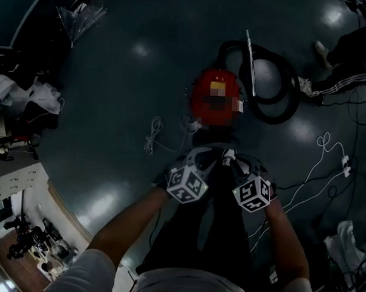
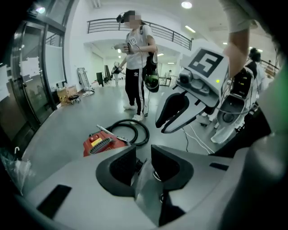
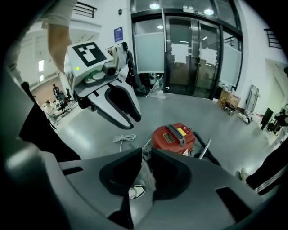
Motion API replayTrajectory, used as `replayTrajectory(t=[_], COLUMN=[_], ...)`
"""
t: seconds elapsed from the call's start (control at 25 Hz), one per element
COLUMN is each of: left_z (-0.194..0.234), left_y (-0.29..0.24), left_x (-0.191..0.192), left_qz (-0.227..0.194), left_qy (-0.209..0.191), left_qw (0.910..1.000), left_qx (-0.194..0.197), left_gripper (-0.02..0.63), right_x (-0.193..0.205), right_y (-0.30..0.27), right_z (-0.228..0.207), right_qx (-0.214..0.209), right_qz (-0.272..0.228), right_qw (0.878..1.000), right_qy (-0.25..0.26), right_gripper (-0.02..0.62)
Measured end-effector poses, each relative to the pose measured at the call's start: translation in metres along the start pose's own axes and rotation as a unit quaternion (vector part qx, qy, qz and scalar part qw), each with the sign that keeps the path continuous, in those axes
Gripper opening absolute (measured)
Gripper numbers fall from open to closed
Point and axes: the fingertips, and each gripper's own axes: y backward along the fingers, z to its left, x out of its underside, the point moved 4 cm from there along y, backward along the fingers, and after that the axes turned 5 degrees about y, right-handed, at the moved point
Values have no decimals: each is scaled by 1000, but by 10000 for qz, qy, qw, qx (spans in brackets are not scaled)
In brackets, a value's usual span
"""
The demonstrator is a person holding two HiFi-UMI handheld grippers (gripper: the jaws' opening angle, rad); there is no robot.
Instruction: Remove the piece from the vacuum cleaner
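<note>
While the task is not yet begun, both tongs are held above the floor (image 1: 113, 79) in the lower centre of the head view, well apart from the work.

At the left, a white cable (image 1: 152, 135) lies coiled on the floor. It is slack and is to be left alone.

The left tongs (image 2: 143, 157) are parted by a moderate gap, and nothing is held between the jaws.

The vacuum cleaner (image 1: 215, 98) stands on the floor at centre frame, above the tongs. Its red shell is judged to be rigid plastic, fairly heavy and liable to shift if pulled. It is best steadied by the dark handle (image 3: 182, 132) on top.

The right tongs (image 3: 145, 155) are parted only narrowly and are likewise empty.

Further right lie a metal tube (image 1: 250, 60) and a looped black hose (image 1: 276, 86). These are presumed to be the piece. The tube is judged stiff, smooth and slippery, the hose light and flexible. A hold is advised at the end nearest the shell, since the hose would stretch if gripped mid-loop.
</note>
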Motion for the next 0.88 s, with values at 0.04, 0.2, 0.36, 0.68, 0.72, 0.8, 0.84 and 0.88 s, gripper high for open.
replayTrajectory(t=[0.04,0.2,0.36,0.68,0.72,0.8,0.84,0.88], left_z=[4,21,26,26,28,31,32,31], left_y=[-17,-78,-124,-179,-183,-189,-191,-192], left_x=[13,62,100,144,146,147,146,146], left_qz=[115,520,882,1502,1531,1569,1576,1581], left_qy=[-28,-135,-362,-1367,-1397,-1416,-1436,-1460], left_qw=[9999,9985,9952,9773,9766,9757,9752,9747], left_qx=[9,42,230,604,582,577,587,610], left_gripper=[95,118,137,147,146,134,90,57], right_x=[14,60,94,131,133,137,138,139], right_y=[-19,-86,-131,-187,-192,-199,-200,-200], right_z=[0,-5,-3,3,4,6,7,8], right_qx=[-98,-356,-551,-732,-740,-739,-733,-729], right_qz=[127,563,849,1197,1256,1355,1384,1402], right_qw=[9998,9961,9902,9757,9724,9652,9624,9611], right_qy=[132,570,959,1686,1820,2113,2218,2267], right_gripper=[51,88,117,149,149,147,121,79])
